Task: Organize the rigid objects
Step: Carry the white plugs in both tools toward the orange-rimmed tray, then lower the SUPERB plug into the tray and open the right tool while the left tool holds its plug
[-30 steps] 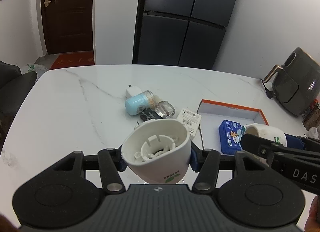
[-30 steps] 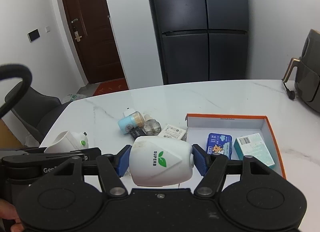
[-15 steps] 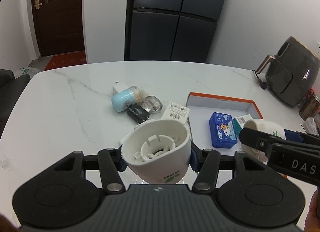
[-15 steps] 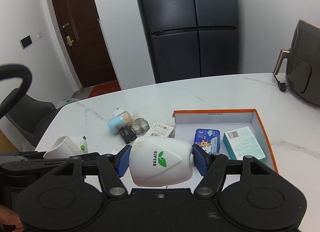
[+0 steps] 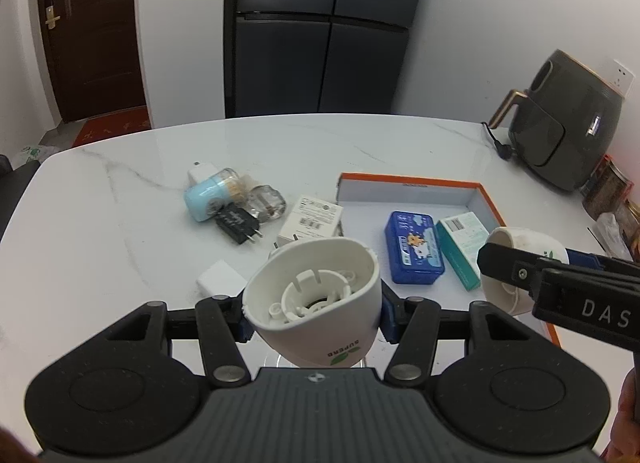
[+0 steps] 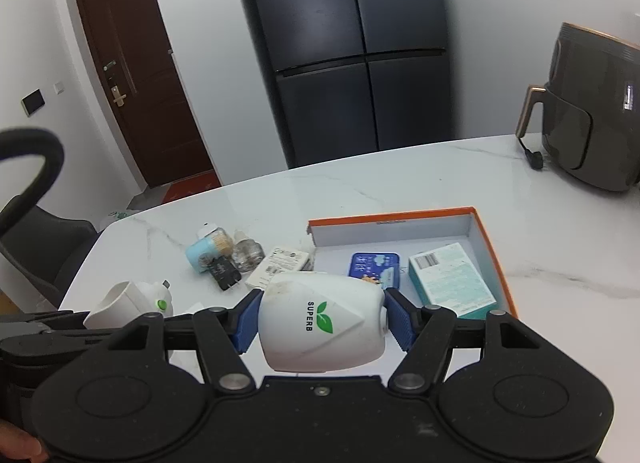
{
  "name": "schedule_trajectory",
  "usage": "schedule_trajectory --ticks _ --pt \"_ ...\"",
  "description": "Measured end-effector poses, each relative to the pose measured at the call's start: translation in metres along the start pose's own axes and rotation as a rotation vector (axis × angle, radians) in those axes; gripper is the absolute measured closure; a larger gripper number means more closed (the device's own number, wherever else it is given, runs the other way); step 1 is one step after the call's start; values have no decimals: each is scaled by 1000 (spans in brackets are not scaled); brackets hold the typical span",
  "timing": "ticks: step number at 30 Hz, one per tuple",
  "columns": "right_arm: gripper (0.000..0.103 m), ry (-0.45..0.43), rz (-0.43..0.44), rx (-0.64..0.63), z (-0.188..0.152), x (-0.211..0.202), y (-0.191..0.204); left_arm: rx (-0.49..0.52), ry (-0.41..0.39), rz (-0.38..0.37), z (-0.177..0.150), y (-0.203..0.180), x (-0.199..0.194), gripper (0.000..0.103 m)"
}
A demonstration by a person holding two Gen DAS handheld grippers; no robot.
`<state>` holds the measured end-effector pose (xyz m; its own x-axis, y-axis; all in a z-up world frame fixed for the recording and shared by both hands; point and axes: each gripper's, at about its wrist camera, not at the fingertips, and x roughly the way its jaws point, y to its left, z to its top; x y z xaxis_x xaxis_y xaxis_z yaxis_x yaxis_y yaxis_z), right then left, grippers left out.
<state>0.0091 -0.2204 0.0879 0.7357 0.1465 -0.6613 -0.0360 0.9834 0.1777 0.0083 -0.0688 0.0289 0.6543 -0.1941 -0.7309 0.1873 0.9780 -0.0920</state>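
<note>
Your white marble surface [image 5: 120, 223] carries an orange-rimmed box [image 6: 492, 259] to the right of a loose pile. Your right gripper [image 6: 322, 323] has its jaws clamped on a white plastic shell [image 6: 320, 319] lying sideways, just short of the box. Your left gripper [image 5: 312, 315] grips a matching shell [image 5: 316, 295], farther off. Inside the box lie a blue tin [image 5: 412, 247] and a teal carton [image 6: 452, 283].

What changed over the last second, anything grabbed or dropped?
Both tongs swung rightward toward the orange-rimmed box; nothing grabbed or dropped. The left tongs still clamp one white SUPERB shell, the right tongs the other white shell. Items on the table look unmoved.
</note>
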Motion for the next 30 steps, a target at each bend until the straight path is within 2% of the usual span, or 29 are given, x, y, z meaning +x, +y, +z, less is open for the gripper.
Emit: schedule_trajectory --ticks 30 --pt "25 21 -65 54 -7 -8 -52 49 49 -58 -7 -51 21 46"
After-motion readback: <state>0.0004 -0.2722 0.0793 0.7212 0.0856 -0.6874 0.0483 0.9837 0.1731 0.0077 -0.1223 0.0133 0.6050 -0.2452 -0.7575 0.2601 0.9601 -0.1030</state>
